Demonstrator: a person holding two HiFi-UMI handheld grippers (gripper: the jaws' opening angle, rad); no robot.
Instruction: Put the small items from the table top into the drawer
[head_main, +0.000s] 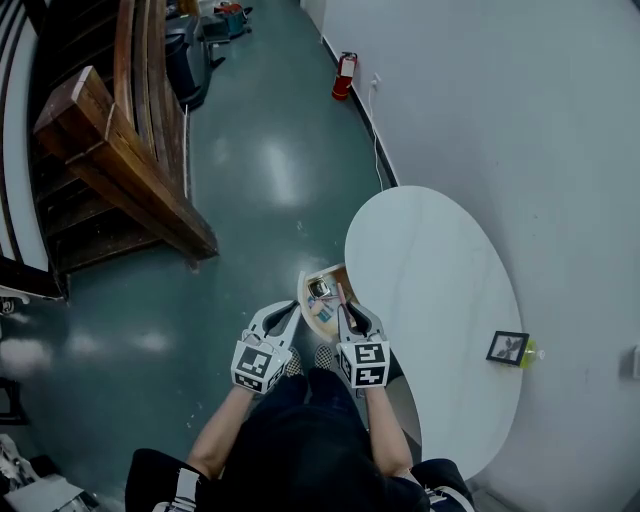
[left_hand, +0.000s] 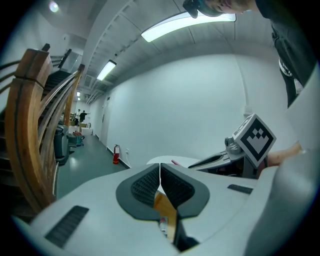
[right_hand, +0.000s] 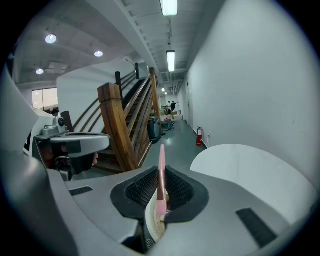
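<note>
Drawer (head_main: 338, 271) contents blurry, right gripper (head_main: 345, 311) clamped on pink pen (right_hand: 161, 175), left gripper (head_main: 293, 310) jaws together

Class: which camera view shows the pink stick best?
The right gripper view: the pink stick stands centred, clamped in the right hand-held gripper. The head view shows only a thin sliver above the drawer. The left gripper view shows just its tip.
</note>
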